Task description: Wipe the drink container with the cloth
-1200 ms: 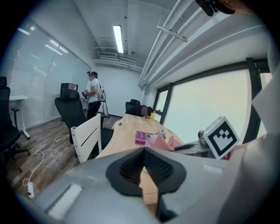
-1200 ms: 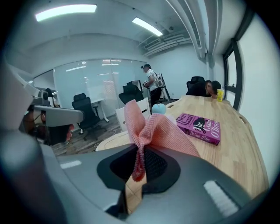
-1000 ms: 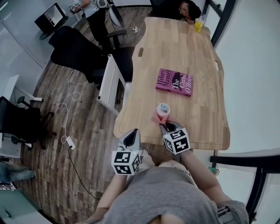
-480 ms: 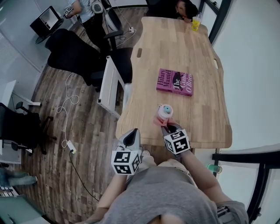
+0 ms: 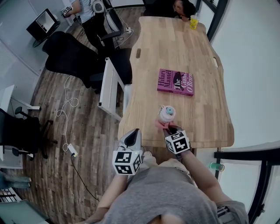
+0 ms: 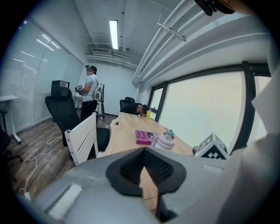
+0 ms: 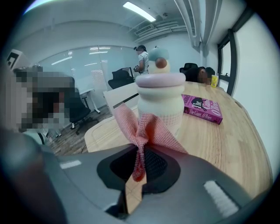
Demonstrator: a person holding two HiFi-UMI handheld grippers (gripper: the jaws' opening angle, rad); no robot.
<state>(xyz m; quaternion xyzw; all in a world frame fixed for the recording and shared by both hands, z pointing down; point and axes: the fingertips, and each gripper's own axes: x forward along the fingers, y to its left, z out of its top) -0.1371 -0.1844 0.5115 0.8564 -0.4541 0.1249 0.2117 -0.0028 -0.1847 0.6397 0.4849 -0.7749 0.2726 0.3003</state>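
The drink container [image 5: 166, 114] is a white cup with a pink lid and a small blue figure on top; it stands upright near the wooden table's [image 5: 205, 127] front edge. In the right gripper view it [image 7: 160, 103] fills the centre. A pink checked cloth [image 7: 142, 133] is pinched in my right gripper [image 7: 139, 162], which is shut on it and presses the cloth against the container's near side [image 5: 161, 125]. My left gripper [image 5: 130, 139] hangs off the table's front left corner, shut with nothing in it [image 6: 143, 168].
A pink book [image 5: 175, 82] lies mid-table. A yellow cup [image 5: 193, 22] stands at the far end by a seated person [image 5: 177, 6]. A white chair [image 5: 109, 85] and black office chairs [image 5: 70, 52] stand left of the table, with a cable [image 5: 65, 118] on the floor.
The right gripper with the cloth has shifted slightly to the right along with the container's position in view. The left gripper stays where it was.
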